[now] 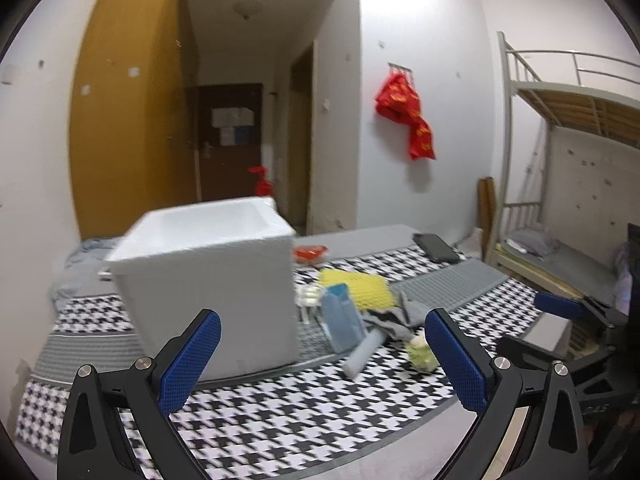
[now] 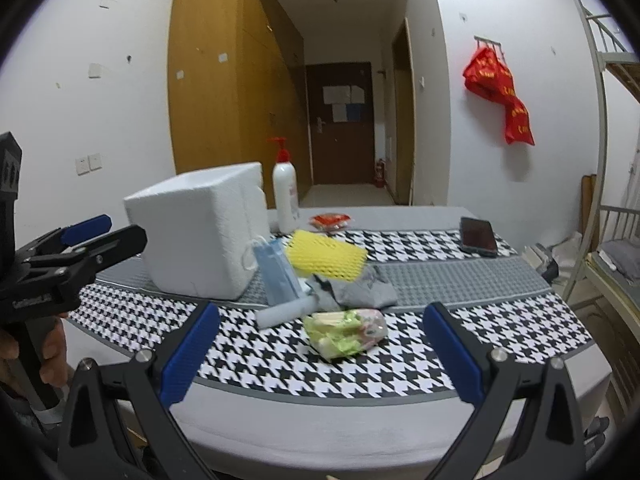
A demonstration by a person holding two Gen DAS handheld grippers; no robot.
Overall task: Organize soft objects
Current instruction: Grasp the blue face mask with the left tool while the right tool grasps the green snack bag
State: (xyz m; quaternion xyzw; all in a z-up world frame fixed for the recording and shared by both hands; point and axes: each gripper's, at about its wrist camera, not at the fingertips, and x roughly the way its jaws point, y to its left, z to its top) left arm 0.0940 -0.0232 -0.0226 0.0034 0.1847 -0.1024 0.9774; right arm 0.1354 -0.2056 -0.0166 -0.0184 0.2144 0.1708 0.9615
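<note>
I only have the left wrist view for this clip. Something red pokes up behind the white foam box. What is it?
Observer: In the right wrist view it is the red pump top of a white bottle standing just behind the foam box.
Operator: And the greenish lump near my right finger, half cut off?
Observer: It is a clear plastic packet with green and white contents, lying whole on the checked cloth, apart from the grey cloth behind it.
Operator: Is the right gripper holding anything?
Observer: No. The right gripper is open and empty, hanging short of that packet; the left gripper is open too.
</note>
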